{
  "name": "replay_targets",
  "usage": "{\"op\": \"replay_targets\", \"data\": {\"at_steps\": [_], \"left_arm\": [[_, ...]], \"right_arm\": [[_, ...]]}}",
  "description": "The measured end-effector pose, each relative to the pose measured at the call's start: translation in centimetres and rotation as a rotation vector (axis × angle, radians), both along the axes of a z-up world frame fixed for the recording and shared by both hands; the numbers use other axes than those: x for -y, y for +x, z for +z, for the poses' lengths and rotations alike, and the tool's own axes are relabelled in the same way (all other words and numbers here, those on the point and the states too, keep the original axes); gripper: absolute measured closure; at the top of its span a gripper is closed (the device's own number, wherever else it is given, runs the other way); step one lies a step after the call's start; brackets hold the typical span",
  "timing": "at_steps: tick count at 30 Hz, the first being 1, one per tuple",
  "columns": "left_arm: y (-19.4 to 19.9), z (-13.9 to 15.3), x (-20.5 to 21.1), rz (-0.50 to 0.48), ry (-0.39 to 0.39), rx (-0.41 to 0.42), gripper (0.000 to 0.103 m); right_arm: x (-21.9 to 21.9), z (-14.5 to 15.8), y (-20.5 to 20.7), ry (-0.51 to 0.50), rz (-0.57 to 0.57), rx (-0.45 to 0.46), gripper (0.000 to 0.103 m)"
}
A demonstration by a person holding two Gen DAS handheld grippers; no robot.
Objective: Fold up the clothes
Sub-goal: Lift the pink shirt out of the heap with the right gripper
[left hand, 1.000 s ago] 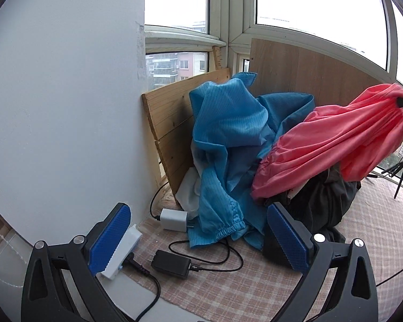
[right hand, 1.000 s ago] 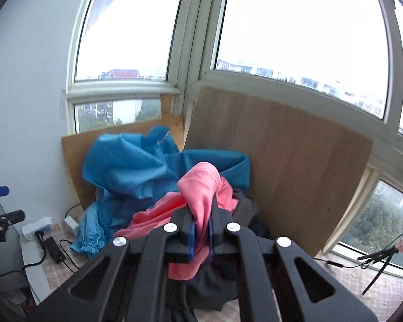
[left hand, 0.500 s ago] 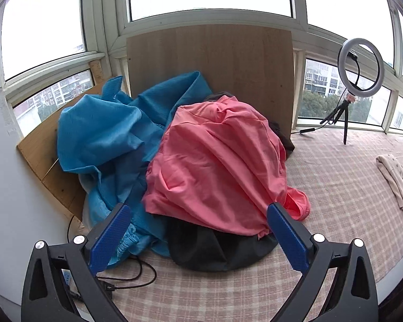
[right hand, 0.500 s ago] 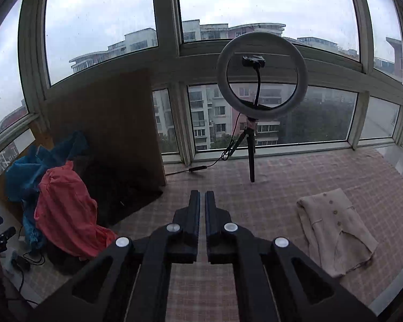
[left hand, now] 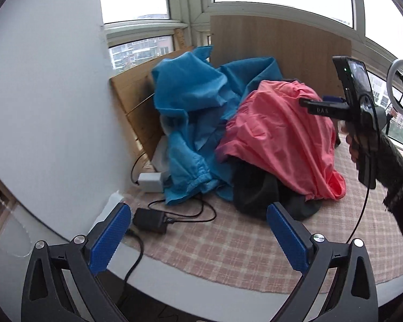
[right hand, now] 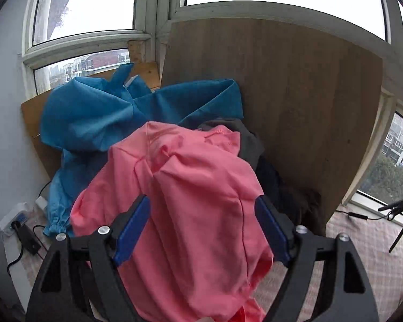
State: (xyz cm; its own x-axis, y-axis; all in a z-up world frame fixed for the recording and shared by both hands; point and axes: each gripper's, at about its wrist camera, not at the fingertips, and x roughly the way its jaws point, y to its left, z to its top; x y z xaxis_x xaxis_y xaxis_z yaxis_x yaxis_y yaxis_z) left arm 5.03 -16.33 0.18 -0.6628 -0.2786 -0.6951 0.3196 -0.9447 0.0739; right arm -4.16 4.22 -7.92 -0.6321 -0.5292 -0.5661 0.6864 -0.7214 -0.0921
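A pink garment (left hand: 276,139) lies crumpled on top of a pile, over a black garment (left hand: 255,193) and beside a blue one (left hand: 190,99). My left gripper (left hand: 198,230) hangs open and empty over the checked mat, short of the pile. My right gripper (right hand: 201,204) hovers at the pile, its jaws opening wide. The pink garment (right hand: 196,193) bulges up between its blue pads (right hand: 133,230), which straddle it without clamping it. In the left wrist view that right gripper (left hand: 309,104) reaches in over the pink cloth, held by a hand (left hand: 353,147).
Wooden boards (left hand: 282,43) lean against the windows behind the pile. A white charger (left hand: 150,182), a black adapter (left hand: 150,218) and cables lie by the wall at left. A ring light (left hand: 401,86) stands at right. The checked mat (left hand: 228,252) ends at a near edge.
The right gripper held the pink garment aloft, let it drop on the pile, swung away shut and empty, and now stands open over it. The left view swung right, then back.
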Motion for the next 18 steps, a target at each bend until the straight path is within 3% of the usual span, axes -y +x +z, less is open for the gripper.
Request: {"op": "replay_targets", "data": {"at_steps": [2,4,8,11,14,18], "left_arm": [[1.3,-0.5,1.5,0.038,-0.004,0.010,0.001],[2.1,-0.8,2.8,0.062,0.014,0.003,0.001],[2.8,-1.1,4.8,0.086,0.047,-0.015,0.002],[2.3,-0.6,5.0,0.069,0.044,-0.038,0.003],[1.7,0.5,4.8,0.038,0.031,-0.073,0.003],[0.9,1.6,4.3,0.000,0.021,-0.110,0.003]], "right_arm": [[2.2,-0.3,-0.7,0.050,0.026,0.006,0.027],[2.4,-0.1,-0.6,0.041,0.096,0.063,0.097],[0.6,2.3,0.1,-0.123,0.206,0.227,0.097],[-1.0,7.4,0.3,-0.310,0.222,0.258,0.098],[-2.2,14.9,1.0,-0.455,0.230,0.204,0.098],[-5.1,24.7,4.8,-0.571,0.284,0.001,0.101]]}}
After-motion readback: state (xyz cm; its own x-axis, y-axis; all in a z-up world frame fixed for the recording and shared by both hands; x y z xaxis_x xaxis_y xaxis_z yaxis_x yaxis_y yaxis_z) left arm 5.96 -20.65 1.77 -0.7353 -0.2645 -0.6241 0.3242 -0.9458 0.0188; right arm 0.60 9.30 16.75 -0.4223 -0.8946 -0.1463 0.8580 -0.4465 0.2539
